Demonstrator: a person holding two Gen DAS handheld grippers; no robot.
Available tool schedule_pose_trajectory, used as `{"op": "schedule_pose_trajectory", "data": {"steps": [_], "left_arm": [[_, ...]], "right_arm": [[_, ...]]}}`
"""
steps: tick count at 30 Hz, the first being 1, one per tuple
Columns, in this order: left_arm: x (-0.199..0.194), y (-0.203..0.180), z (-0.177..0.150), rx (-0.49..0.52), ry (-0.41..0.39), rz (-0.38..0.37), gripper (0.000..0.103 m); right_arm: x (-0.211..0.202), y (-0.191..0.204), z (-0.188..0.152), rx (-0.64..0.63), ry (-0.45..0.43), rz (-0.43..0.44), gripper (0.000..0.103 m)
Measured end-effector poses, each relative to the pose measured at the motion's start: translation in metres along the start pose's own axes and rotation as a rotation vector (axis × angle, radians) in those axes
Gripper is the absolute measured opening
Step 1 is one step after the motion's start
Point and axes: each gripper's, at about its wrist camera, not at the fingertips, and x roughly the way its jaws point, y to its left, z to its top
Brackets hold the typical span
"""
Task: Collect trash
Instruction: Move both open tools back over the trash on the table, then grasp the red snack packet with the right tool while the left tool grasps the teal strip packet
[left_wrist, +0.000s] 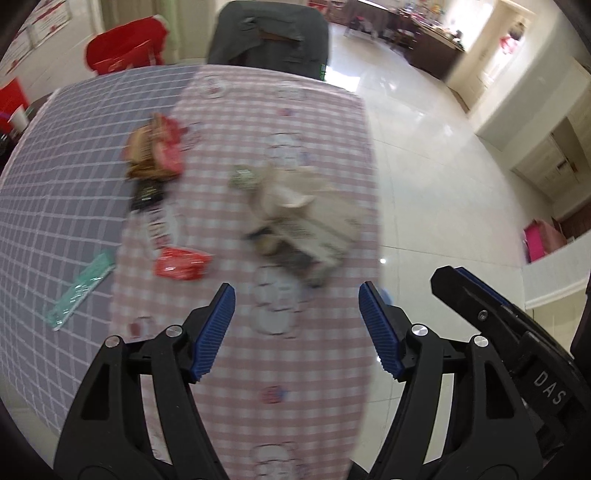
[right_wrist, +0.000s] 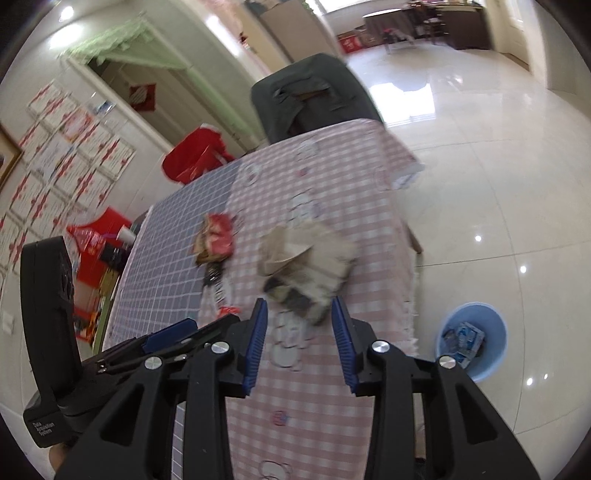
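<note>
Nearest, the left gripper (left_wrist: 296, 325) is hanging wide and empty over the pink-checked desk (left_wrist: 295, 369), while the right gripper (right_wrist: 298, 332), narrower and also empty, is pointing at the same cloth. Just beyond both is lying a crumpled beige paper-and-carton heap (left_wrist: 299, 218). A red wrapper (left_wrist: 183, 263), a green packet (left_wrist: 83, 291) and a brown-and-red wrapper pile (left_wrist: 157, 149) are sitting leftward and farther. The blue trash bin (right_wrist: 472, 339) is standing on the floor beside the desk. A loose heap may split under one pinch, dropping scraps short of the bin.
</note>
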Motion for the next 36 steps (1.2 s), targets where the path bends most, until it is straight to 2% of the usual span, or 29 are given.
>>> {"op": "schedule_pose_trajectory", "data": {"steps": [5,11,18,23,27,36], "left_arm": [[-0.002,0.066,-0.005,-0.064,0.006,0.045,0.070],[0.001,0.147,-0.017,-0.123,0.026,0.094,0.070],[0.018,0.222,-0.032,-0.159,0.077,0.133,0.070],[0.033,0.247,-0.040,-0.115,0.095,0.173,0.070],[0.044,0.256,-0.042,-0.074,0.102,0.165,0.070],[0.066,0.257,-0.033,0.003,0.120,0.185,0.070]], "right_arm": [[0.033,0.044,-0.009,-0.071,0.053,0.001,0.038],[0.084,0.098,-0.027,-0.209,0.133,-0.043,0.041],[0.137,0.130,-0.045,-0.295,0.200,-0.091,0.042],[0.159,0.136,-0.049,-0.316,0.217,-0.140,0.042],[0.173,0.129,-0.046,-0.303,0.219,-0.183,0.042],[0.193,0.124,-0.040,-0.270,0.238,-0.178,0.042]]}}
